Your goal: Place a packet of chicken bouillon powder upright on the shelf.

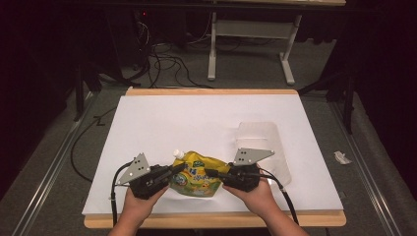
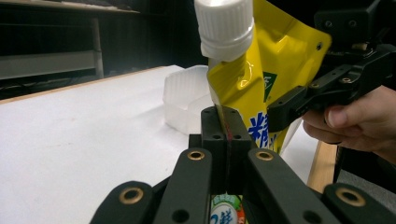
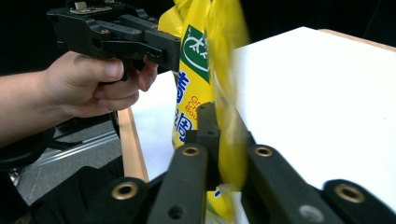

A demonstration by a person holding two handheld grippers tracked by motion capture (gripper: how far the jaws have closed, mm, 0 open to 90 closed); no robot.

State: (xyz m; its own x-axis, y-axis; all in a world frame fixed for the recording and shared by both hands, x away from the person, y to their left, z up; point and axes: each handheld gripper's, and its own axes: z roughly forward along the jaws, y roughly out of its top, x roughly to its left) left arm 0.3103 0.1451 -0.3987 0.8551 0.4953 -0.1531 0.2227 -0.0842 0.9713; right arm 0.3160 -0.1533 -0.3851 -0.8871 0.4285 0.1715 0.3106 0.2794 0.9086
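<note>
At the near edge of the worktop (image 1: 147, 128), the person's two hands come in from the bottom of the high view, each carrying a gripper, and between them sits a yellow spouted pouch (image 1: 196, 176). The left gripper (image 1: 169, 174) is clenched on the pouch's left edge: in the left gripper view its two black jaws stand pressed together with the yellow film pinched between them, and the pouch rises above them to a white screw cap (image 2: 225, 28). The right gripper (image 1: 214, 173) grasps the opposite edge; in the right gripper view its jaws are closed on a blurred fold of the yellow film, with the pouch's green logo and blue lettering above. The pouch is thus held between both grippers above the front middle of the worktop, its cap end pointing up and to the left in the high view. Whether its underside touches the white sheet cannot be told. Just beyond the right gripper, a clear plastic container (image 1: 263, 142) lies on the white surface, near the pouch but apart from it. Farther back the worktop's wooden rim (image 1: 211, 92) shows past the white sheet. Behind it, on the grey floor, are black cables (image 1: 164, 61) and the white legs of another table (image 1: 290, 64), and a small scrap of white paper (image 1: 342, 157) lies on the floor to the right.
</note>
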